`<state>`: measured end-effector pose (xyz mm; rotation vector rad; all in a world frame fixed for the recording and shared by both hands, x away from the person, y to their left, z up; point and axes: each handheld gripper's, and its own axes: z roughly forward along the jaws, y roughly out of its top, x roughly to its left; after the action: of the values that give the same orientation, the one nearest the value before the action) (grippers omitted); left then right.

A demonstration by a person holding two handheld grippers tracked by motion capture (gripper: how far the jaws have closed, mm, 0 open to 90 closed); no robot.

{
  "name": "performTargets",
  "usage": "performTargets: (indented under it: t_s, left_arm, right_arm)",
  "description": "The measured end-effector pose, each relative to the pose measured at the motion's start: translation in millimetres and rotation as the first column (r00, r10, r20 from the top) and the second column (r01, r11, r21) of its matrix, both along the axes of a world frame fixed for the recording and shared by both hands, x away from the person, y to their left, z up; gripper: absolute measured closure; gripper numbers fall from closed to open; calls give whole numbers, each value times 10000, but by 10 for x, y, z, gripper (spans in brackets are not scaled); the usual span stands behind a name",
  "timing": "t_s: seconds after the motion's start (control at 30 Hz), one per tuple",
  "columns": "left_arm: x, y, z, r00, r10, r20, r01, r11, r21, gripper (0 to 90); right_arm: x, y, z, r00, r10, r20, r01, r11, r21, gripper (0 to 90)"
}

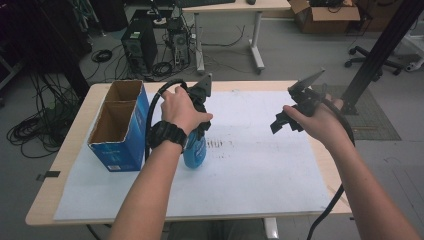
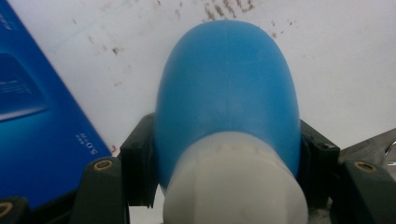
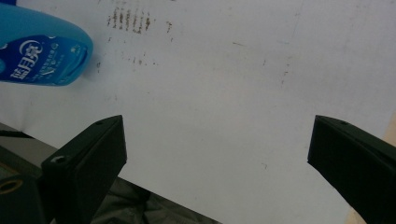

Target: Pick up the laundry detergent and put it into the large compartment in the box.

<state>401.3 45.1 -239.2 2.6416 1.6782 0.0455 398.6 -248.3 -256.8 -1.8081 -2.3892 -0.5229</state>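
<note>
Blue bottle (image 2: 227, 88) with a whitish cap, clamped between the left gripper's (image 2: 227, 158) jaws right beside the blue box (image 1: 120, 125); right gripper (image 3: 217, 154) hangs wide apart, well off to its side.

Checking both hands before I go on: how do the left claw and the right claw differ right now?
The left claw is shut on the blue bottle; the right claw is open with nothing between its jaws. The left claw sits beside the blue box; the right claw hovers over bare white paper. Both have black jaws and are hand-held.
</note>
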Motion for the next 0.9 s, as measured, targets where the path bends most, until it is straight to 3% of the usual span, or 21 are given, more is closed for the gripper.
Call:
performTargets:
  t_s: [0.13,0.17,0.23,0.3,0.33,0.57,0.9]
  left_arm:
    - [2,61,204,9999,70,116,-69,10000,-70,376]
    - [7,98,316,9998,96,187,-94,9999,-89,376]
    - [11,119,374,9998,114,184,-112,9999,-92,376]
    - [24,187,539,9996,146,244,-143,9998,-124,376]
    - [24,187,539,9996,146,244,-143,9998,-124,376]
    - [67,394,909,9988,304,377,-299,9995,-141,377]
    - [126,816,1313,9953,778,580,-770,9969,-147,377]
  right_arm:
    - [0,11,32,10000,27,54,-27,10000,27,46]
    - [1,15,42,10000,14,41,-14,10000,12,46]
    - [4,21,57,10000,36,84,-37,10000,17,46]
    - [8,28,72,10000,36,78,-36,10000,25,46]
    - [11,31,80,10000,21,68,-21,10000,21,46]
    - [40,42,96,10000,12,76,-12,10000,36,46]
    - [99,54,116,9999,-120,74,120,9999,59,46]
